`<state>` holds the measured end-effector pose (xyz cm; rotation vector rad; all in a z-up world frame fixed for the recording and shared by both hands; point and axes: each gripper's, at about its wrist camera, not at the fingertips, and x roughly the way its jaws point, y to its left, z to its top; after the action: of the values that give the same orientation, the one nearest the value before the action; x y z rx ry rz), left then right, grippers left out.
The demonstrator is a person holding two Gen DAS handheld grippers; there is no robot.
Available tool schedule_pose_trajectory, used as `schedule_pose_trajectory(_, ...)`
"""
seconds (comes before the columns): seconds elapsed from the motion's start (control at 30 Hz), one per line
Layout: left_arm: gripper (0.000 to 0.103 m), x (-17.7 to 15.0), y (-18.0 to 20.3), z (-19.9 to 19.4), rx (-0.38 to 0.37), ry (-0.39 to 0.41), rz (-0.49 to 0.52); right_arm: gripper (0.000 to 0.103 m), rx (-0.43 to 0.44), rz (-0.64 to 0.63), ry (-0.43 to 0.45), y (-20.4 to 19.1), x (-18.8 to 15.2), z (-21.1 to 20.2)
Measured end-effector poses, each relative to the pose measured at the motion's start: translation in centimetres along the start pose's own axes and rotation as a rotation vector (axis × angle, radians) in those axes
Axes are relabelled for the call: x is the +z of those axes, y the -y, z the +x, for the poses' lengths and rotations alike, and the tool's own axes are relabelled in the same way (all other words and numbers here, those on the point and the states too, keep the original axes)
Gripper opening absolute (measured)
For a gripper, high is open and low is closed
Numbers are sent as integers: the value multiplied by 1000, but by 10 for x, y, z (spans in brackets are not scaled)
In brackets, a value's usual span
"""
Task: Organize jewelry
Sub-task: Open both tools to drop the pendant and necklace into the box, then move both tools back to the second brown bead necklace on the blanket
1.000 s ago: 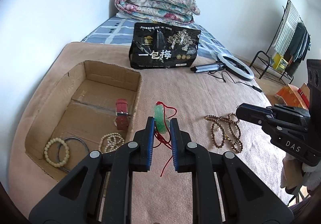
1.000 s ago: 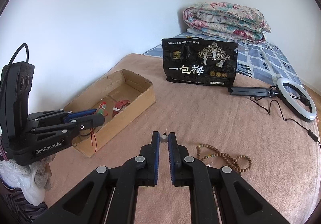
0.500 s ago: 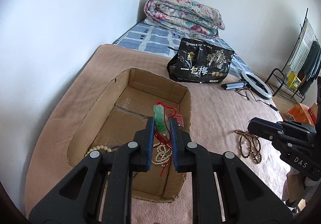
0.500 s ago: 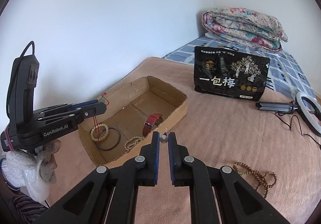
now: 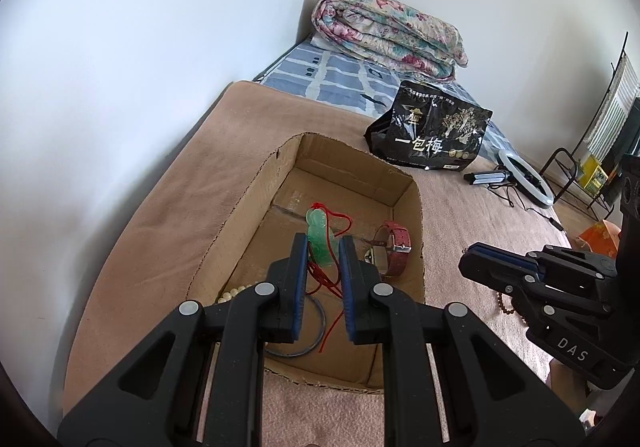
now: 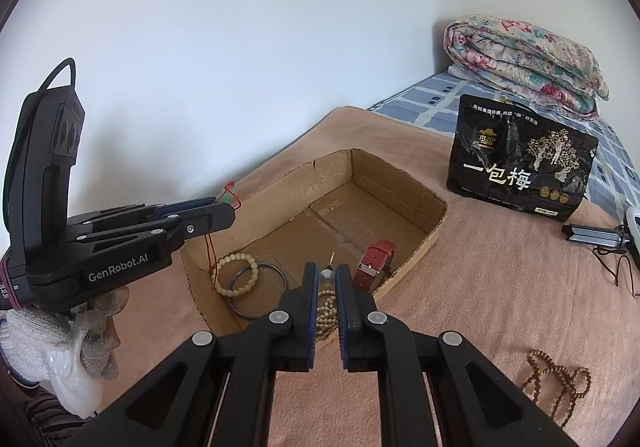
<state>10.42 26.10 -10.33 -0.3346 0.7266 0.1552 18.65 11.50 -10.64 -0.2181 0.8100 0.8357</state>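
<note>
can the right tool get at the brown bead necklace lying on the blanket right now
Probably not yet. The right tool is shut on a small stud, so it must drop that first. Otherwise the brown bead necklace lies uncovered on the blanket.

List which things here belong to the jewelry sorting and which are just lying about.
Part of the job:
green pendant in the left gripper
small earring in the right gripper
cardboard box
red watch
cream bead bracelet
brown bead strand

Lying about:
black snack bag
ring light
folded quilt
</note>
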Motion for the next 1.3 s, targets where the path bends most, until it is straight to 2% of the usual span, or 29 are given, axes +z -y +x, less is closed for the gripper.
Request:
schedule_pose_trajectory(0.47, 15, 6, -18, 14, -2, -23, -42, 9, 1, 6, -36, -8, 2, 31)
schedule_pose_trajectory(0.57, 15, 8, -20, 16, 14, -23, -51, 32, 11, 14, -34, -8, 1, 30)
schedule_pose_trajectory(0.63, 33, 8, -20, 17, 21, -26, -53, 38, 1, 11, -33, -8, 1, 29)
schedule_pose_trajectory(0.67, 53, 8, -21, 17, 28, -24, -55, 44, -4, 7, -35, -9, 0, 29)
schedule_pose_trajectory(0.7, 59, 8, -21, 16, 38, -15, -58, 55, -12, 2, -37, -9, -1, 29)
schedule_pose_trajectory(0.8, 59, 8, -20, 14, 42, -10, -59, 75, -41, -13, -26, -12, -3, 26)
schedule_pose_trajectory(0.9, 59, 9, -19, 13, 42, -6, -64, 85, -59, -21, -26, -13, -5, 25)
schedule_pose_trajectory(1.3, 59, 12, -1, 5, 19, 10, -50, 97, -106, 7, -17, -4, -9, 2)
